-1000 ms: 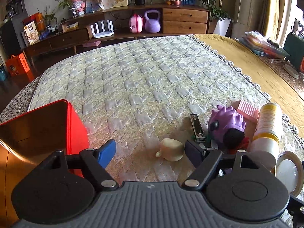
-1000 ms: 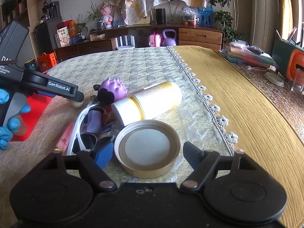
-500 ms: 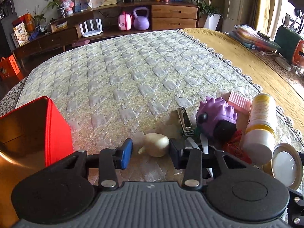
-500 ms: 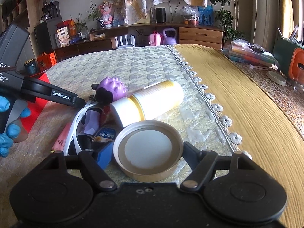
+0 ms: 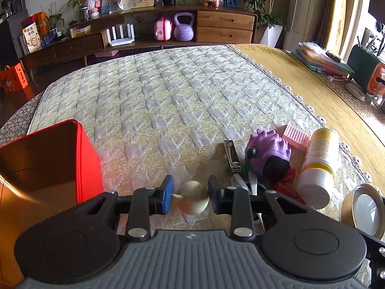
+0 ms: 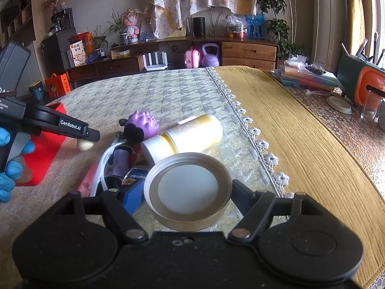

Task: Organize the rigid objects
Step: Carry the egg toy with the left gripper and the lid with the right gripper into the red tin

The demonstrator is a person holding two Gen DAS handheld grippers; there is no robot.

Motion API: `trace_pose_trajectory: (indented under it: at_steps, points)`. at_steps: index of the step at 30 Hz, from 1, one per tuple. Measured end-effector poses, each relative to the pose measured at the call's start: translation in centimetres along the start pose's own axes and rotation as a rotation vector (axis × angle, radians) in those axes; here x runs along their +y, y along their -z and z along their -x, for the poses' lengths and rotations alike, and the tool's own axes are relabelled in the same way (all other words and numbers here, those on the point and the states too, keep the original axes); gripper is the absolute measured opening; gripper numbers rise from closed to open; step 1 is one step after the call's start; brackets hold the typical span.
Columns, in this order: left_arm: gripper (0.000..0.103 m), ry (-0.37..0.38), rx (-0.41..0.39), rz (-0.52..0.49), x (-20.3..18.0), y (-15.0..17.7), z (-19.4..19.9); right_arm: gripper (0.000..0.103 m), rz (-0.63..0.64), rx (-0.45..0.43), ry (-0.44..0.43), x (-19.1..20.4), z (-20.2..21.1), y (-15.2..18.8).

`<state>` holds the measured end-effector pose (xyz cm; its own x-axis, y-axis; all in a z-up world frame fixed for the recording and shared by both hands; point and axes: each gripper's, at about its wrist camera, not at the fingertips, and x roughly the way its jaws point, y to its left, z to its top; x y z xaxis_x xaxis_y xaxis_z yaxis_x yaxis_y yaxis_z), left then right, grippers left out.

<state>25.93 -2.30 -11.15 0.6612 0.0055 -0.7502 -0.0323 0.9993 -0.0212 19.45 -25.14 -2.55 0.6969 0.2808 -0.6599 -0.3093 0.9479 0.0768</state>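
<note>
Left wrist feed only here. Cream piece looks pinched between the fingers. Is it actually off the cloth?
Observer: Yes. In the right wrist view the cream piece hangs under the left gripper, clear of the quilted cloth.
Operator: Right gripper? I only get the lid at my edge.
Observer: The right gripper is open, with one finger on each side of the round lid.
Operator: Anything hidden below my gripper body?
Observer: A pink stick lies on the cloth at the left edge of the pile.
</note>
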Motion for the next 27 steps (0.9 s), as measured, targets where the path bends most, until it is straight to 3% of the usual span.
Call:
trace_pose_trajectory:
  at_steps: [16,27]
  points:
    - [0.03,0.064,-0.042,0.064,3.7,-0.3,8.1,0.076,0.082,-0.068,-0.13,5.2,4.7,-3.4]
    - [0.03,0.017,-0.075,0.131,9.7,-1.1,11.9,0.076,0.195,-0.072,-0.261,12.2,4.4,-6.6]
